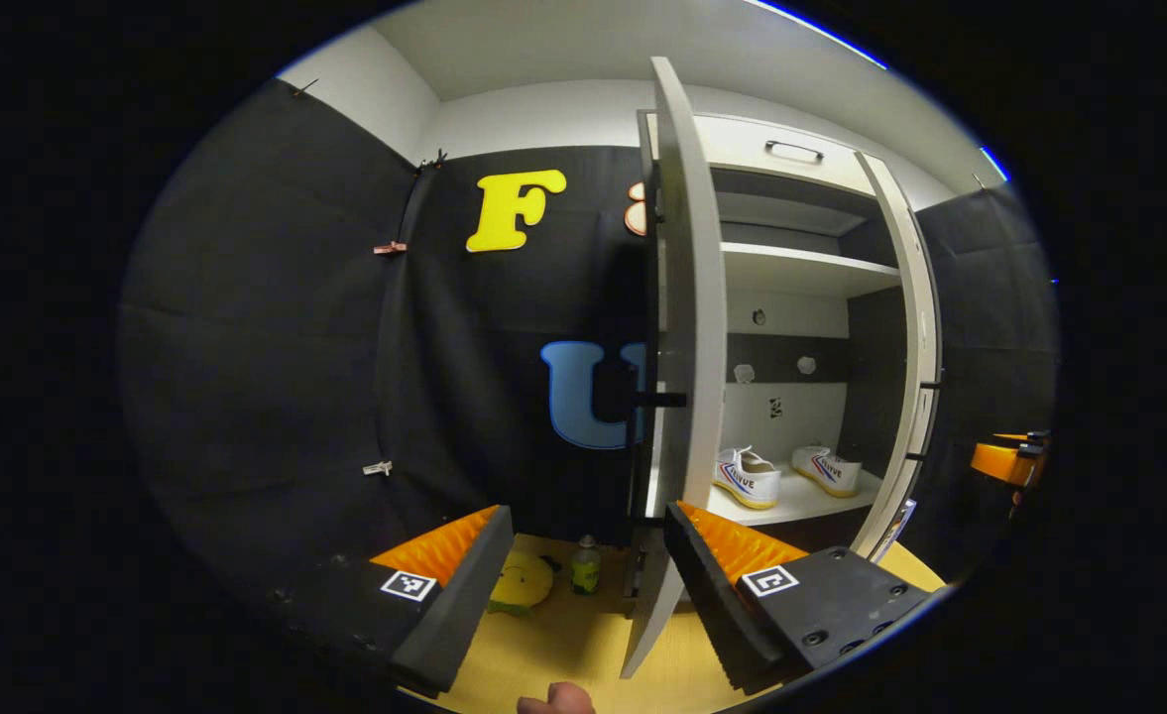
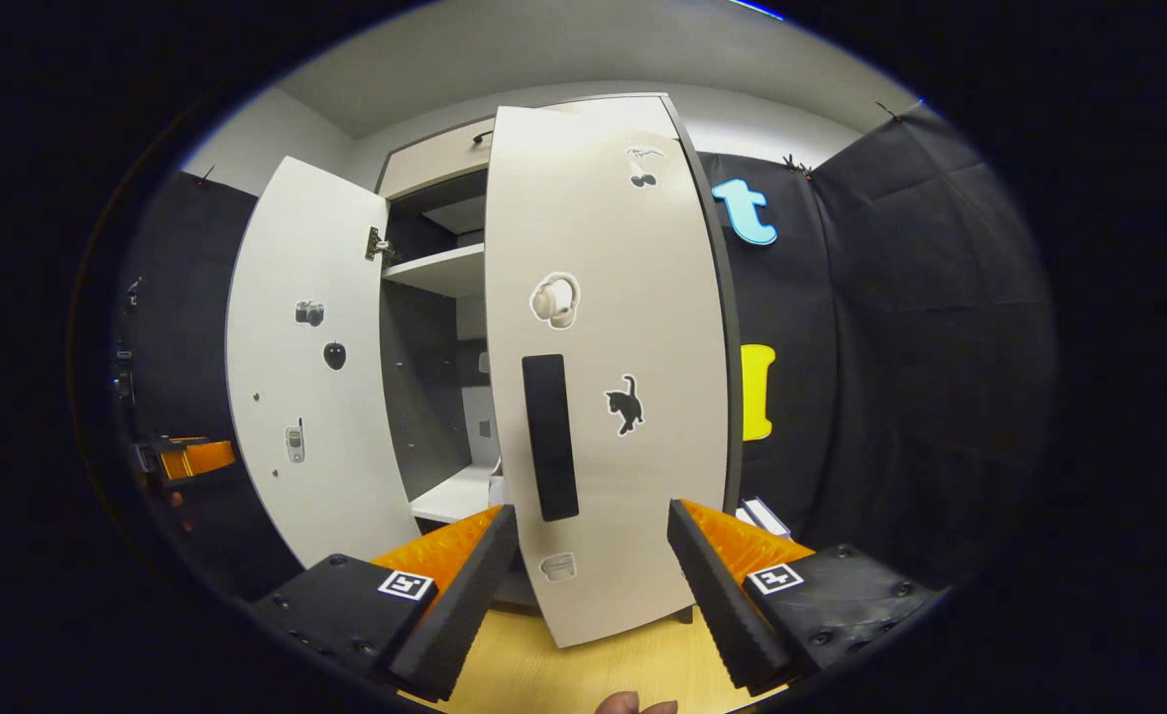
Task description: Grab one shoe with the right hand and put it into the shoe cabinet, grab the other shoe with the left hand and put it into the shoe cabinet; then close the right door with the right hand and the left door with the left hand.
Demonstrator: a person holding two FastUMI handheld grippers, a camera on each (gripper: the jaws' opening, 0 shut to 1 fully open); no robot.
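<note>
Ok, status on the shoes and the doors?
Both shoes on the cabinet shelf. Left gripper and right gripper open, empty. Left door and right door both open. Nothing blocking.

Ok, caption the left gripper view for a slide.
Open left claw faces the left door's edge; both shoes sit inside the cabinet.

2 shoes, 2 doors.
</note>
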